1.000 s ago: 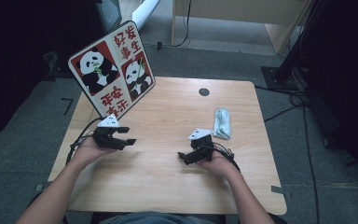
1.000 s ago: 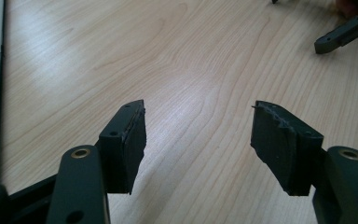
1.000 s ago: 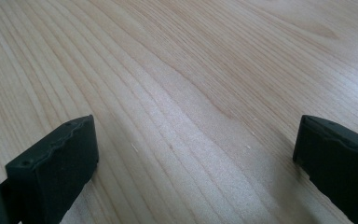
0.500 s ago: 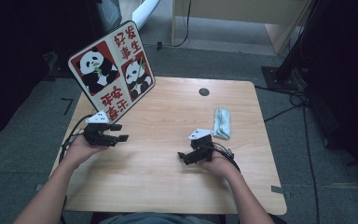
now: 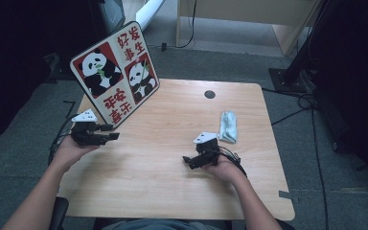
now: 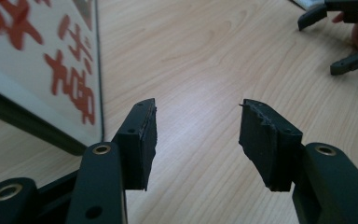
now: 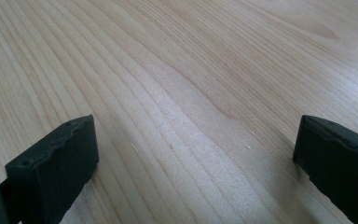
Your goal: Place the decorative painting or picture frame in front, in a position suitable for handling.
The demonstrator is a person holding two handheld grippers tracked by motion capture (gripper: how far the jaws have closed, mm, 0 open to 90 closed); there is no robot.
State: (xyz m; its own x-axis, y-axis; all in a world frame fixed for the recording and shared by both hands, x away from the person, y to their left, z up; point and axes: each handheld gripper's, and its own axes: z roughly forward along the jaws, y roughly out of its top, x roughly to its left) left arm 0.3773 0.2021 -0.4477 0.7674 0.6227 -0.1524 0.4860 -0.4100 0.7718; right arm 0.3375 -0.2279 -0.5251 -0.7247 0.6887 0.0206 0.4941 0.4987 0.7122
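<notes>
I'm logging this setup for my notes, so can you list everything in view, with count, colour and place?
table: one, light wood, centre of the high view.
panda sign: one, white with red and black, propped tilted at the table's far left corner.
cloth: one, pale grey-blue, crumpled, on the table's right side.
hole: one, dark, round, in the tabletop near the far edge.
cables: several, black, on the grey floor at right.
left tongs: one, black, beside the sign; jaws have just been closing, nothing between them.
right tongs: one, black, near the cloth, jaws apart and empty.
</notes>
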